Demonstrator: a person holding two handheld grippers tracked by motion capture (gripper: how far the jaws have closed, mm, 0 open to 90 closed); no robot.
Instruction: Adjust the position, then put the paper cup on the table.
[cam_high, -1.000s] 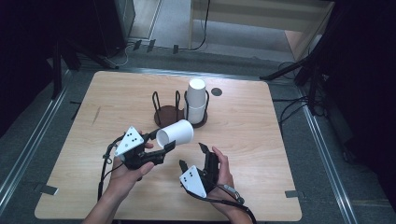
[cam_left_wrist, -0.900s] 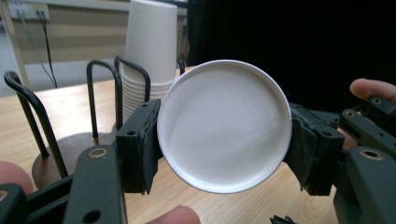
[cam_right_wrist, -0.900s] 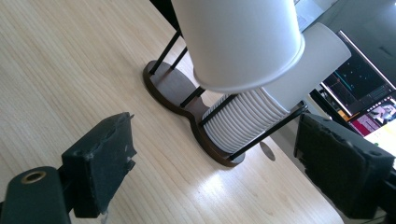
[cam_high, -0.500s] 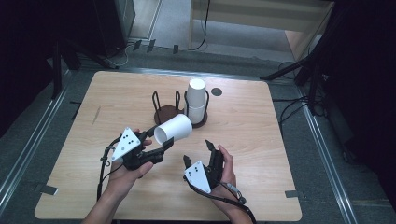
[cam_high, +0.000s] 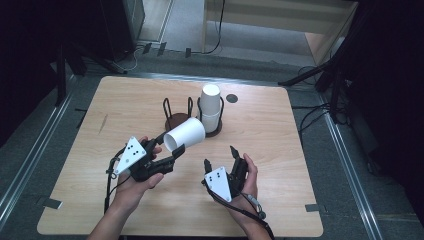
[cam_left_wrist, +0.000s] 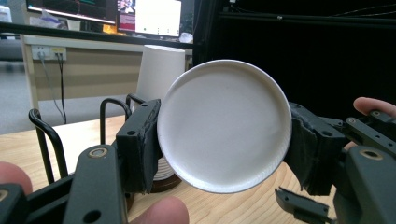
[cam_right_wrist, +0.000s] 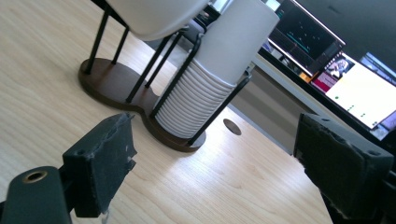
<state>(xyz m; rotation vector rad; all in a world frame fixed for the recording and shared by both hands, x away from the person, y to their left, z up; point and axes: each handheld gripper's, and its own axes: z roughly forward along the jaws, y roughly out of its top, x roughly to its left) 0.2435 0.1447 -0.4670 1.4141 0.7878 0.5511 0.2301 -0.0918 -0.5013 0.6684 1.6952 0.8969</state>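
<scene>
My left gripper (cam_high: 169, 145) is shut on a white paper cup (cam_high: 184, 136), held on its side a little above the table. In the left gripper view the cup's round end (cam_left_wrist: 224, 126) faces the camera, and both pads press its sides. A stack of white cups (cam_high: 211, 107) stands upright in a dark wire holder (cam_high: 175, 119) just beyond; its other bay holds nothing. The stack (cam_right_wrist: 219, 70) and the holder's base (cam_right_wrist: 116, 79) lie ahead of my right gripper (cam_right_wrist: 215, 158). That right gripper (cam_high: 219, 156) stands open with nothing between its pads, to the right of the held cup.
The wooden table (cam_high: 300, 150) has a small round dark hole (cam_high: 231, 98) to the right of the stack. Screens (cam_right_wrist: 355, 88) glow beyond the far edge. Black cables trail from both grippers towards the near edge.
The held cup has risen slightly with my left gripper. My right gripper has drifted a little to the right, away from the cup's side.
</scene>
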